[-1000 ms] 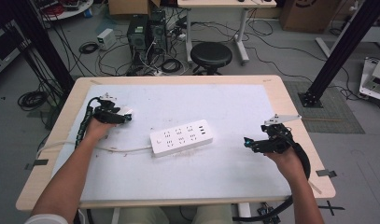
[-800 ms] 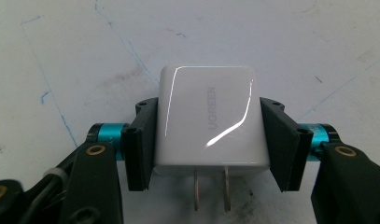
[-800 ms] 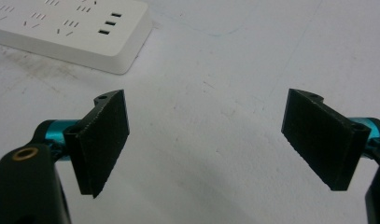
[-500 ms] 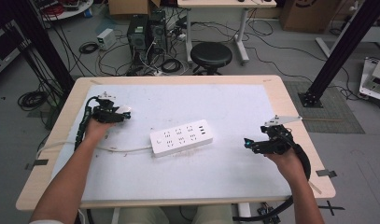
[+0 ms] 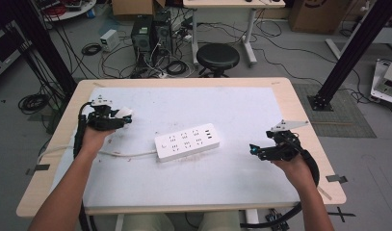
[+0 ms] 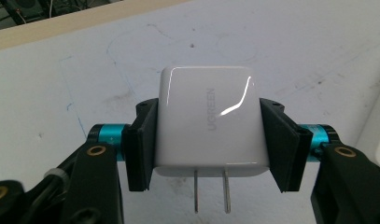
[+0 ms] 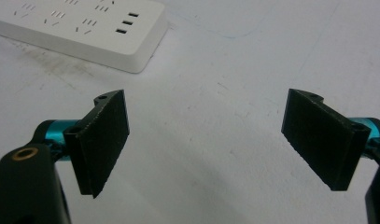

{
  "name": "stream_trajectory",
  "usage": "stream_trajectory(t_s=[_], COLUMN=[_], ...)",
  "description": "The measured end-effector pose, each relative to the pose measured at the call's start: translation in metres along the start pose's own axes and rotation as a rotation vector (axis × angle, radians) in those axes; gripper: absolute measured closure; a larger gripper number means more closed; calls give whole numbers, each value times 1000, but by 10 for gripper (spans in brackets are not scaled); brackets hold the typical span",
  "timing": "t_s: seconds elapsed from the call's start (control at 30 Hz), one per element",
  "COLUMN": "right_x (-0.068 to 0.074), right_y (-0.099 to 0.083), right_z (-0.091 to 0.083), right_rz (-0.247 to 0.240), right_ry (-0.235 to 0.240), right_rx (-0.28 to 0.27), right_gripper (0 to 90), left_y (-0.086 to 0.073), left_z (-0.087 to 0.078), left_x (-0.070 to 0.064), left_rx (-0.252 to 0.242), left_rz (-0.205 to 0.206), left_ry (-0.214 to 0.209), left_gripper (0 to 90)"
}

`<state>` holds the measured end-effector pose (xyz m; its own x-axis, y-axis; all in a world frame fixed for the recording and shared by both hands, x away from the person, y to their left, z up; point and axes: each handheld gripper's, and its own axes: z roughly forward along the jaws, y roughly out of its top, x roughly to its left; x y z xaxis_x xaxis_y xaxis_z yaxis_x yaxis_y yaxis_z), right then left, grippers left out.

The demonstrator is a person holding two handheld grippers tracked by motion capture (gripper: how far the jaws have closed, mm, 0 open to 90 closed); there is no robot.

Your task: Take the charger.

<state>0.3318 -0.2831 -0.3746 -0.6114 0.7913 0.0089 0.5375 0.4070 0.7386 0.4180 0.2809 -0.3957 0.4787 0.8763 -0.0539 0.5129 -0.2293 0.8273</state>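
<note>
Your left tool (image 6: 208, 144) is clamped on the white charger (image 6: 208, 121), one jaw on each flat side, with the two metal prongs (image 6: 211, 190) pointing back toward the camera. It sits at the left of the worktop (image 5: 241, 103), well apart from the white power strip (image 5: 186, 142) lying near the middle with its cord (image 5: 121, 154) trailing left.

The charger looks light and rigid, but its glossy shell will likely be slippery (the glare across the face suggests as much), so keep your hold on the broad sides where the pads have the most contact, and stay clear of the prongs, which could bend.

Your right tool (image 7: 220, 140) is spread wide and holds nothing, hovering over bare worktop near the strip's USB end.
</note>
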Motion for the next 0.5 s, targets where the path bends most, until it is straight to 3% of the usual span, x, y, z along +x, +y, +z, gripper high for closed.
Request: stream_trajectory(t_s=[0.23,0.5], right_x=[4,8], right_y=[0,0], right_z=[-2,-6], right_rz=[-19,-36], right_ry=[20,28], right_rx=[-16,-31], right_gripper=[152,152], left_y=[1,3], left_z=[-24,-49], left_x=[-18,-39], left_rx=[-46,-80], left_rz=[-7,28], left_ry=[11,-7], left_gripper=[426,427])
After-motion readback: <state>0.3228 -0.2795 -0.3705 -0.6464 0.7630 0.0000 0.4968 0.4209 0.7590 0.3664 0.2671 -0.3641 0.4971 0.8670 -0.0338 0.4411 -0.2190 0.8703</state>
